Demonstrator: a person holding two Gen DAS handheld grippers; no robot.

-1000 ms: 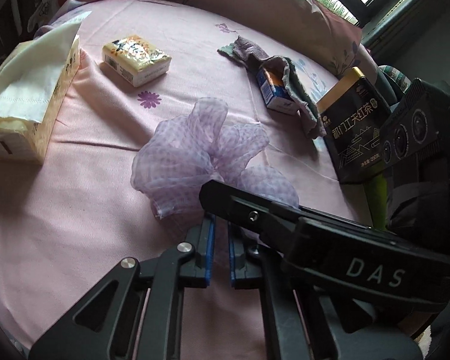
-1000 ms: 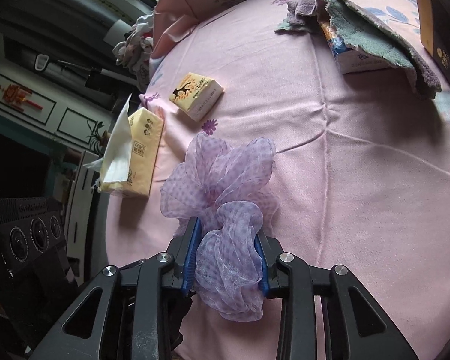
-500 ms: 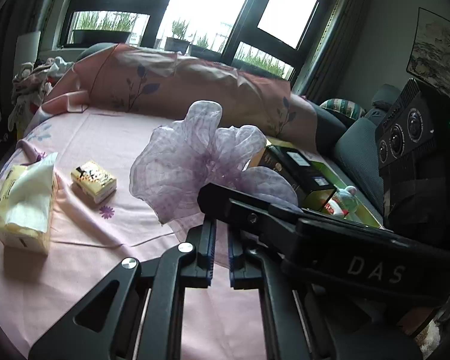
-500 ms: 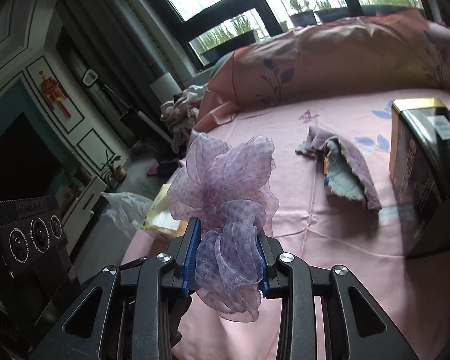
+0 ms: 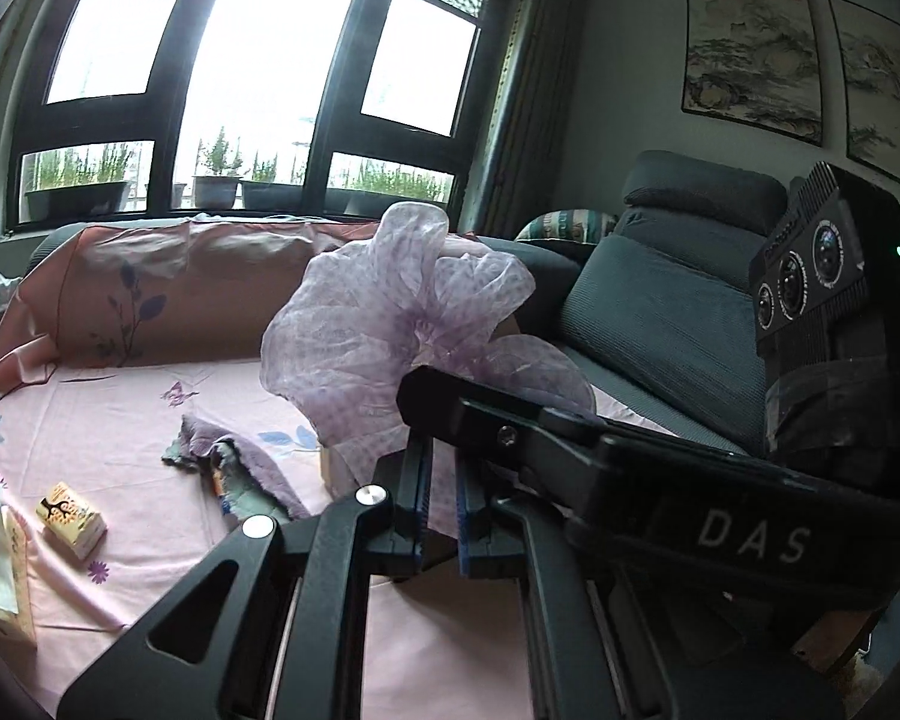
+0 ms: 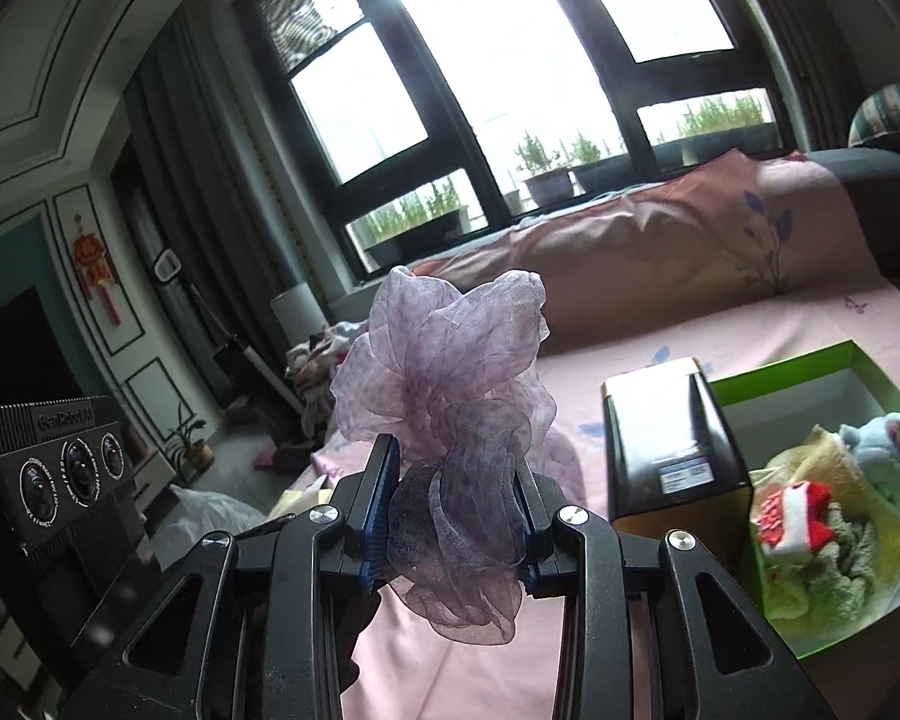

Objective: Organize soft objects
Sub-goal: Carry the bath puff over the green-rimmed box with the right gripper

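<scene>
**A:** Above the pink sheet (image 6: pixel 720 336), we are holding the lilac mesh scrunchie (image 6: pixel 450 420) in the right claw (image 6: pixel 450 531), whose blue pads are pinching its lower folds; it is hanging clear of the bed.

**B:** And the left claw (image 5: pixel 439 516)? We are seeing its pads nearly together with nothing between them, just below the scrunchie.

**A:** We are judging the job partly done. The green box (image 6: pixel 810 369) is already holding plush toys and soft cloths (image 6: pixel 822 546), and it is sitting beside the black tin (image 6: pixel 672 450).

**B:** Left on the bed, we are still seeing a grey-purple cloth (image 5: pixel 240 468) draped over a small carton, plus a tissue pack (image 5: pixel 72 519).

**A:** Around us, tall windows with planters are glowing, and a grey sofa (image 5: pixel 660 324) is standing alongside.
</scene>
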